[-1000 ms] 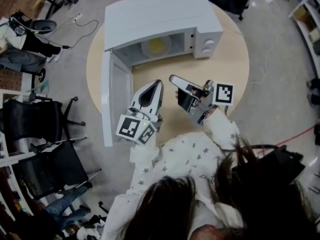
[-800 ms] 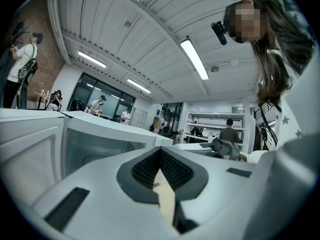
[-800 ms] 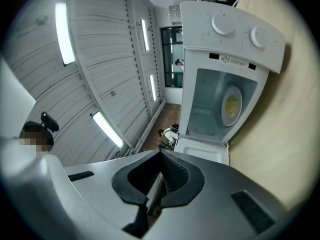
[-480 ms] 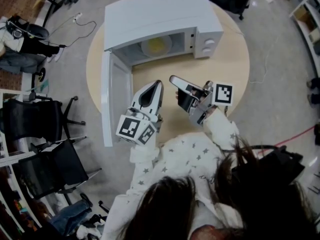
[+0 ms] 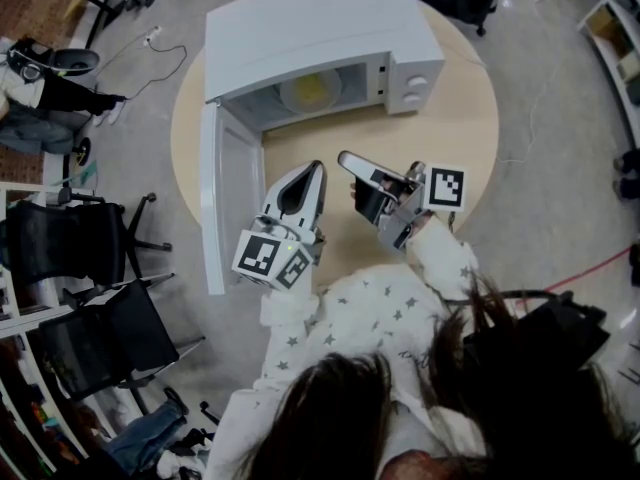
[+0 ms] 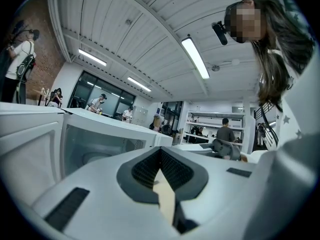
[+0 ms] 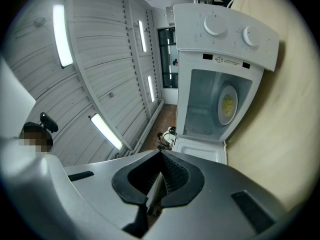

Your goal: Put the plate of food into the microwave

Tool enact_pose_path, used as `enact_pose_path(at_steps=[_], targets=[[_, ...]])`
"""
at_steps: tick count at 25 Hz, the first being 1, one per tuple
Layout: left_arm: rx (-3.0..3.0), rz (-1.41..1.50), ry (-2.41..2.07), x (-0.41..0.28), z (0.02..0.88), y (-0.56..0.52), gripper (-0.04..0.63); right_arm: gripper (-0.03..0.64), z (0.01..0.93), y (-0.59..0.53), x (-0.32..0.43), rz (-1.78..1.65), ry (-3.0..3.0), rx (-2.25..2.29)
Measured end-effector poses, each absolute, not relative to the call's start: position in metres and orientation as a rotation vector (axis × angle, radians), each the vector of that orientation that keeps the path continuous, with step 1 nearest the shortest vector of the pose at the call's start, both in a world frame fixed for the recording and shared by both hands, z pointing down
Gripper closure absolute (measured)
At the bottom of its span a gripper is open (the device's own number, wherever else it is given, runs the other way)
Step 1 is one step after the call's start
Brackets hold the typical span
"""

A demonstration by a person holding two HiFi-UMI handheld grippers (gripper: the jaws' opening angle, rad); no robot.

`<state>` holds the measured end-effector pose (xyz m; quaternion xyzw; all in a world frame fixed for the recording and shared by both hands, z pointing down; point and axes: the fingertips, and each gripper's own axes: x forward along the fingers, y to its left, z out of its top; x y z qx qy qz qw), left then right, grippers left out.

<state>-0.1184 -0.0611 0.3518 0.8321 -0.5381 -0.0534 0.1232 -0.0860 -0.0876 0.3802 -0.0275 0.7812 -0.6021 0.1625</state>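
The white microwave (image 5: 320, 28) stands at the far side of the round wooden table (image 5: 455, 118), its door (image 5: 222, 203) swung wide open to the left. Inside it lies the plate of yellow food (image 5: 310, 91), which the right gripper view also shows as a plate (image 7: 228, 105) in the open microwave (image 7: 225, 34). My left gripper (image 5: 317, 166) hovers over the table in front of the cavity, shut and empty. My right gripper (image 5: 345, 156) is beside it, also shut with nothing in it. In the left gripper view, the left gripper (image 6: 160, 151) points past the microwave (image 6: 100, 139).
The open door juts out toward the table's left front edge, close to my left gripper. Black chairs (image 5: 60, 248) stand on the floor at the left. A cable (image 5: 170, 53) runs across the floor behind the table.
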Motion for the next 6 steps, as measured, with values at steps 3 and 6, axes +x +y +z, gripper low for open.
enact_pose_path(at_steps=[3, 6], targets=[[2.428, -0.153, -1.566, -0.1177, 0.353, -0.0619, 0.594, 0.611, 0.3816, -0.0881, -0.0856, -1.72, 2.224, -0.083], [2.434, -0.148, -1.561, -0.1164, 0.3541, -0.0631, 0.594, 0.611, 0.383, -0.089, -0.0851, -1.717, 2.226, -0.086]])
